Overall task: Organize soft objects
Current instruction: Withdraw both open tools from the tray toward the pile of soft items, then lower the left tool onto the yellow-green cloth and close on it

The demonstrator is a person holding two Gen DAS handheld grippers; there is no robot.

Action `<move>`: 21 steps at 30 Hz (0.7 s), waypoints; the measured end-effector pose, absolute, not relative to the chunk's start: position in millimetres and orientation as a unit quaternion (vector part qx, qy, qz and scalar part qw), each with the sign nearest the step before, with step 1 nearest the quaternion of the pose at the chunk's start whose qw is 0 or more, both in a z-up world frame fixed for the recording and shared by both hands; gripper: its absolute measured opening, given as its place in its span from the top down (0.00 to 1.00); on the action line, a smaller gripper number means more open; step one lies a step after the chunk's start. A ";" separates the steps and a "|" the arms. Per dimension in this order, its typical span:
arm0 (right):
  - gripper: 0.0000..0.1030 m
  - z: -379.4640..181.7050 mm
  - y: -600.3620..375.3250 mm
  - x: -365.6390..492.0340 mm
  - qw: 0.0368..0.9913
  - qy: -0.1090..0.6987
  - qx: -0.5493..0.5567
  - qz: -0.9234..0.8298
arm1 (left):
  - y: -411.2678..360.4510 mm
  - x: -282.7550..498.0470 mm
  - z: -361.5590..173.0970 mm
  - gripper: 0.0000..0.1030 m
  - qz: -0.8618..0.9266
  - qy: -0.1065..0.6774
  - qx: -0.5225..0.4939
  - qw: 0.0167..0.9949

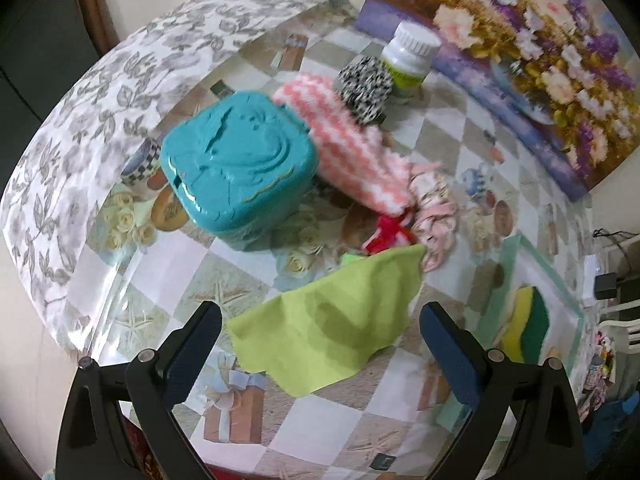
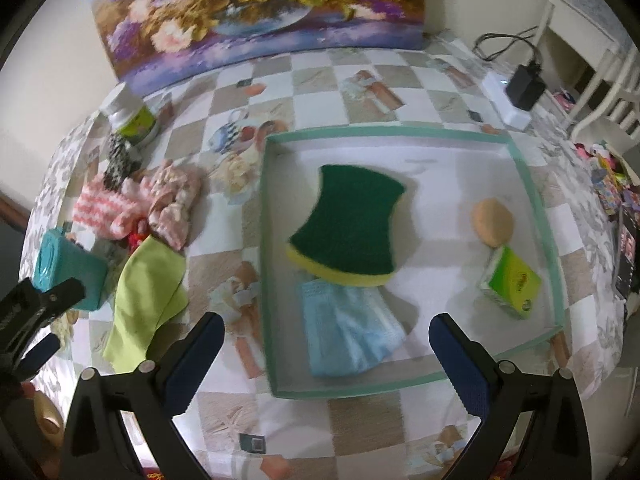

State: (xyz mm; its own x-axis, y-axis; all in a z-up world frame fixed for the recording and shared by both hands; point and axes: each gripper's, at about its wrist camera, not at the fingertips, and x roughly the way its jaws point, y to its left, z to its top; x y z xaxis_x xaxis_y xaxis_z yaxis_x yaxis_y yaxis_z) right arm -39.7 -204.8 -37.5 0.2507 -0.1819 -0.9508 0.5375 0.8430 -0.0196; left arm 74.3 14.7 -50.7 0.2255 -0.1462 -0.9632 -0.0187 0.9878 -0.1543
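A lime green cloth [image 1: 328,320] lies on the table just beyond my open, empty left gripper [image 1: 320,344]; it also shows in the right wrist view [image 2: 144,288]. Behind it lie a pink-and-white fuzzy sock [image 1: 352,152], a pink patterned fabric [image 1: 436,212] and a red item [image 1: 386,234]. My right gripper [image 2: 326,354] is open and empty over the near edge of a shallow green-rimmed box [image 2: 536,196]. The box holds a green-and-yellow sponge [image 2: 352,224], a light blue cloth [image 2: 348,328], a round tan sponge [image 2: 492,216] and a green tissue pack [image 2: 514,280].
A teal plastic box [image 1: 236,164] sits left of the fabrics. A black-and-white patterned roll [image 1: 366,88] and a white-capped bottle [image 1: 410,56] stand behind. A flower painting [image 2: 260,8] leans on the wall. A charger and power strip [image 2: 516,92] lie far right.
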 end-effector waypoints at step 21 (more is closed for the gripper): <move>0.00 -59.6 -176.5 -15.6 0.764 0.596 0.155 -0.193 | 2.1 75.7 -117.0 0.04 -0.037 0.692 -0.030 0.720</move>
